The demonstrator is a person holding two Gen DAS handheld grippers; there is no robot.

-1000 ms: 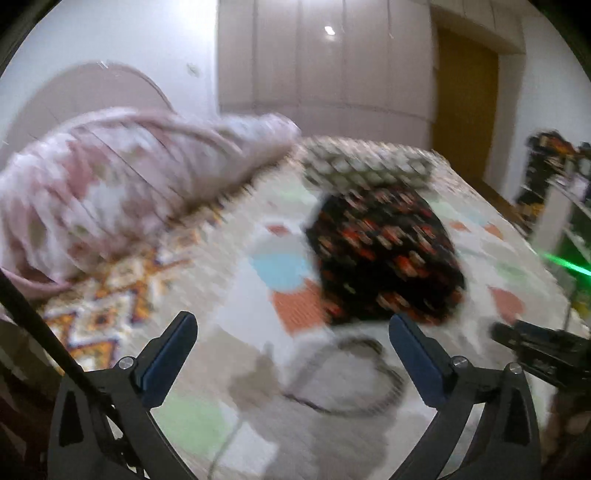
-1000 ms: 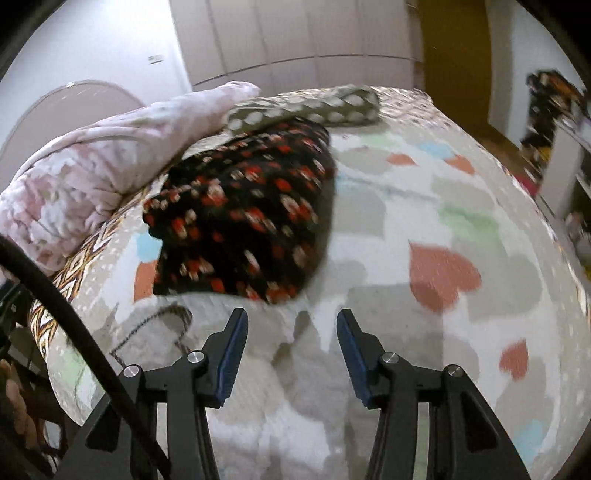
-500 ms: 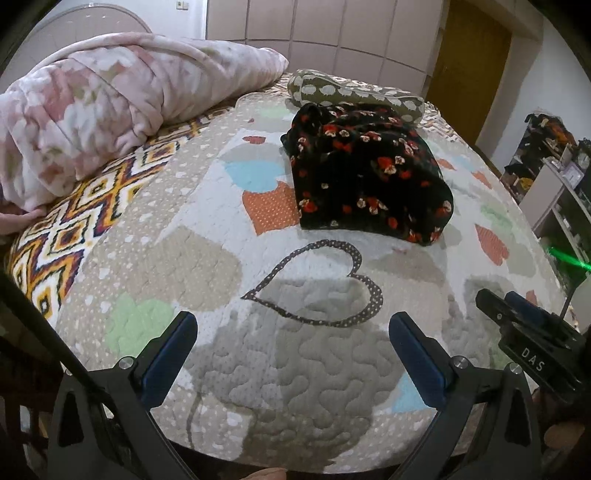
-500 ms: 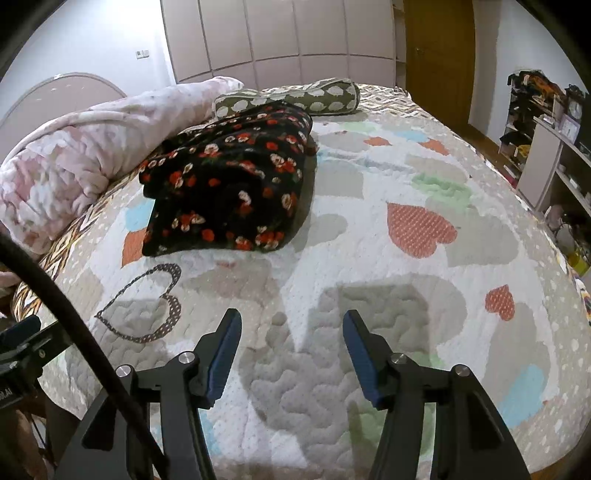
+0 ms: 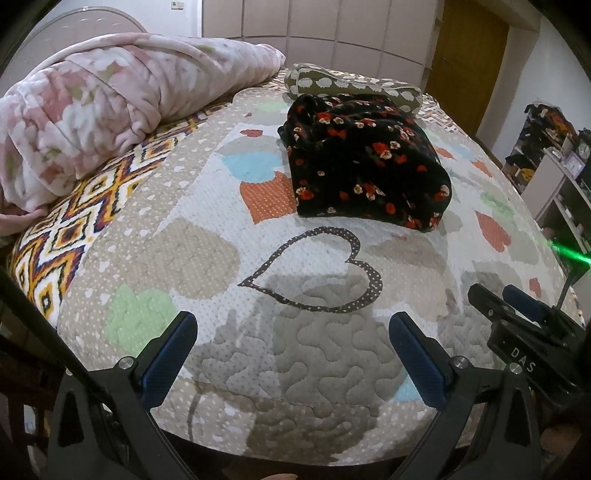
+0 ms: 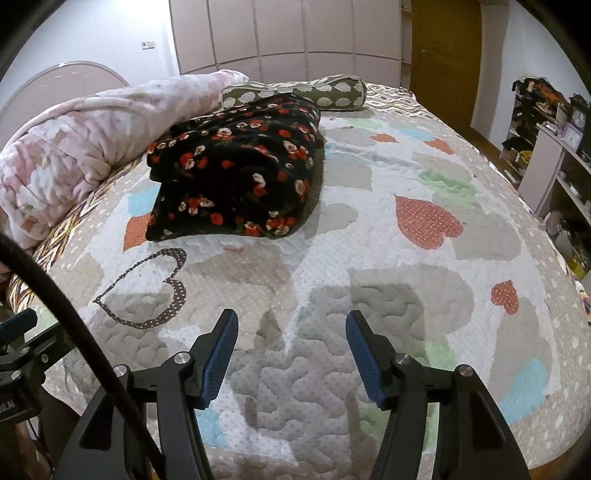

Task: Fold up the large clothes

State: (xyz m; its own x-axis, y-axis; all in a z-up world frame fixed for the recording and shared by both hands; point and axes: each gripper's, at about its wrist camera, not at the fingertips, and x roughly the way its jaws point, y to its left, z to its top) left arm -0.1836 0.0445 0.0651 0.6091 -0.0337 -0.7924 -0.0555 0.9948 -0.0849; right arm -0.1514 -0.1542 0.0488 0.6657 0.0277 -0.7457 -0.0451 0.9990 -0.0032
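The left gripper (image 5: 293,332) has its blue-padded jaws wide apart with nothing between them. The jaws of the right gripper (image 6: 291,330) are opening and are also empty. Both hang above the near edge of the quilted bedspread with coloured heart patches (image 6: 424,295), close to a dotted heart outline (image 5: 325,273) sewn into it.

Further up the bed lies the folded black fleece garment with red and white flowers (image 5: 365,166), well apart from both grippers. Just behind it rests an olive bolster pillow with pale spots (image 6: 314,92), and beside it on the left a rolled pink and white plush blanket (image 5: 110,99).

Behind the bed stand a pale panelled wardrobe (image 6: 280,33) and a brown wooden door (image 6: 443,55). On the right side are crowded white shelves (image 6: 554,147).
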